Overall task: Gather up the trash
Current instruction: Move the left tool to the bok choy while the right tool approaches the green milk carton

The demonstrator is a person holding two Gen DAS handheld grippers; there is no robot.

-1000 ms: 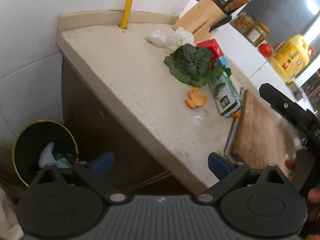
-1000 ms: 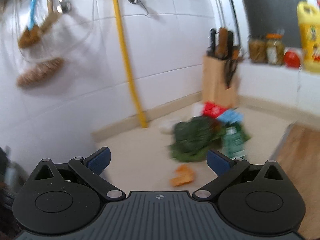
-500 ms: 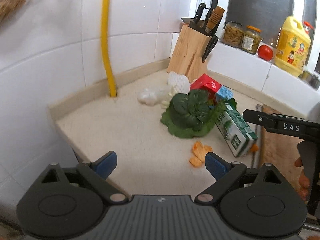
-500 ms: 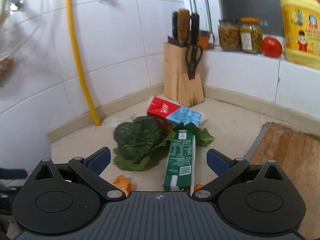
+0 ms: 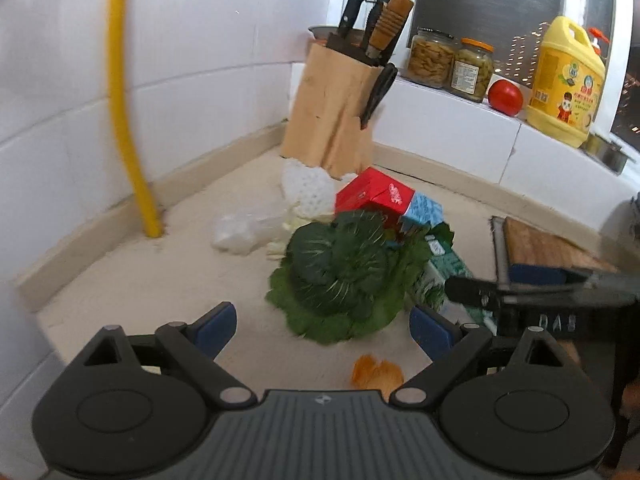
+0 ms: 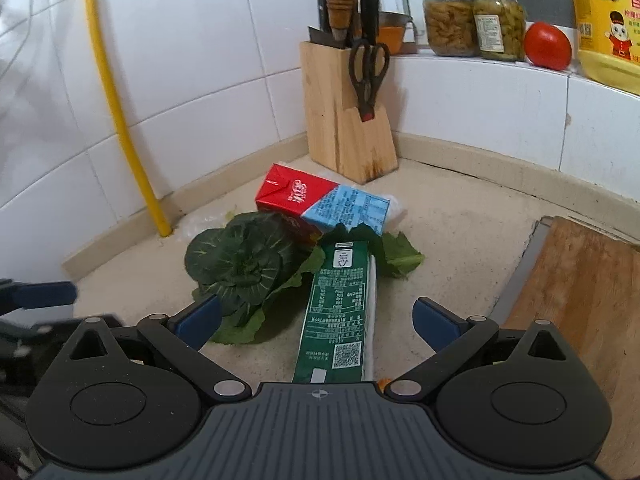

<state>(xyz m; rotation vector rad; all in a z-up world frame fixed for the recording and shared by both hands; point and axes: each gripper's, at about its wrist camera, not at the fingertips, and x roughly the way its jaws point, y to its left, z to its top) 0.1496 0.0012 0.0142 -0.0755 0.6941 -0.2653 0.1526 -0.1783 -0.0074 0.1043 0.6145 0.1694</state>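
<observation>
Trash lies heaped on the speckled beige countertop [image 6: 460,232] just ahead of both my tools. A second ago my left gripper [image 5: 322,326] looked down at the floor bin; now it faces the pile, wide and empty, so I judge another pick is starting. My right gripper [image 6: 316,320], also wide and empty, has closed in until the long green carton [image 6: 340,312] lies between its fingers. I count two cartons, the green one and a red-and-blue carton [image 6: 320,206] beyond it, one dark leafy green vegetable [image 5: 344,276], one orange peel scrap [image 5: 376,372] and one crumpled clear plastic bag [image 5: 240,232].
</observation>
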